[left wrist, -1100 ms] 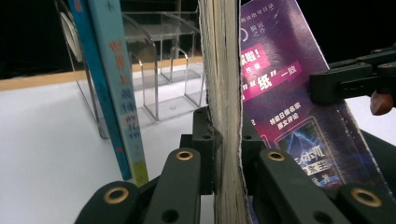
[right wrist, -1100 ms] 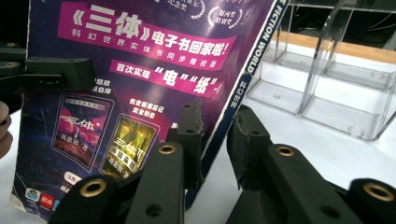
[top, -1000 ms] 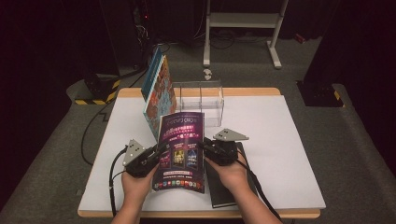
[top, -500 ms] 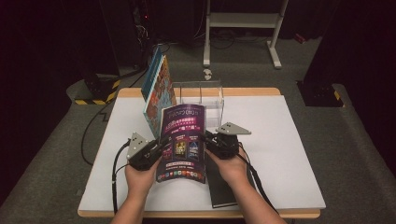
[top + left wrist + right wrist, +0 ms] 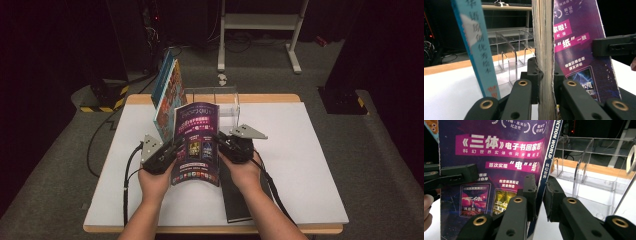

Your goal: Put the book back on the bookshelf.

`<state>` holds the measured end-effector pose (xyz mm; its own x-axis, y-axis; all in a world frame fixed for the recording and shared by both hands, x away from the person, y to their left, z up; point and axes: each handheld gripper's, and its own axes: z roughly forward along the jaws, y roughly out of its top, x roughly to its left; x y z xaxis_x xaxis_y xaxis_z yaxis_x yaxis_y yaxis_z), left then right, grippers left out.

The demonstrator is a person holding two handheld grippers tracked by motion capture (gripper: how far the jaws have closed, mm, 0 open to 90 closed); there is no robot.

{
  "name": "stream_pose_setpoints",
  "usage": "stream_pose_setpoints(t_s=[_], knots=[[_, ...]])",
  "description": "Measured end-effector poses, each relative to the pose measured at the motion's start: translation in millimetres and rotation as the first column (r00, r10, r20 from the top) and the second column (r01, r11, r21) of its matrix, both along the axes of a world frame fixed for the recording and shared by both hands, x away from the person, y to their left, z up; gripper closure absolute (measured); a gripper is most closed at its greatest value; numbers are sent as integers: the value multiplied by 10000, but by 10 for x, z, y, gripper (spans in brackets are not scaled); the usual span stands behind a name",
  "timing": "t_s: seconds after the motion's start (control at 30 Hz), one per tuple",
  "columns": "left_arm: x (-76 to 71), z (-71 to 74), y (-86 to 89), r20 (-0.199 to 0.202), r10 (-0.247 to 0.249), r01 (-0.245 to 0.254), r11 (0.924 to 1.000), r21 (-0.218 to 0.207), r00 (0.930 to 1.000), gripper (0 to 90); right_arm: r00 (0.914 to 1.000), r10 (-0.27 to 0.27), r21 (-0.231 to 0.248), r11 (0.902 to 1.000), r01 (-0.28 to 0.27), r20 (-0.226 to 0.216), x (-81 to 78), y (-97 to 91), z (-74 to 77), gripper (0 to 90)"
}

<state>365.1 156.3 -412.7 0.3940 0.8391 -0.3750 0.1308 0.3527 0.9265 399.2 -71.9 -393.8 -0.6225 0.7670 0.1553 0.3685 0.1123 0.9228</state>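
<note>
Lifted since the earlier frames, the purple magazine [image 5: 196,144] now stands more upright and a little nearer the far edge of the bench [image 5: 310,165], just in front of the clear acrylic rack [image 5: 220,102]. Left gripper [image 5: 172,149] is clamped on the magazine's open page edge, jaws tight against the paper block. Right gripper [image 5: 223,144] has just been closing and now pinches the spine edge, pads pressing both sides. A blue-spined picture book [image 5: 167,95] leans just left of the magazine, beside the rack. A dark book [image 5: 235,200] lies flat near the bench's near edge under the right forearm.
</note>
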Motion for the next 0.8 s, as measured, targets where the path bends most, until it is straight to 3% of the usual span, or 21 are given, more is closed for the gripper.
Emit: stream_pose_setpoints(t_s=[0.43,0.6,0.8], knots=[[143,-19,-66,228,230,-230,9997,22,9995,827,9992,-364,228,9991,360,164,109,19,-6,810],[144,-68,-64,135,210,-212,9997,124,9997,827,9992,-385,127,9992,383,131,115,21,-41,809],[89,-92,-45,265,209,-207,9998,-56,9994,825,9993,-308,228,9993,304,205,67,17,-66,812]])
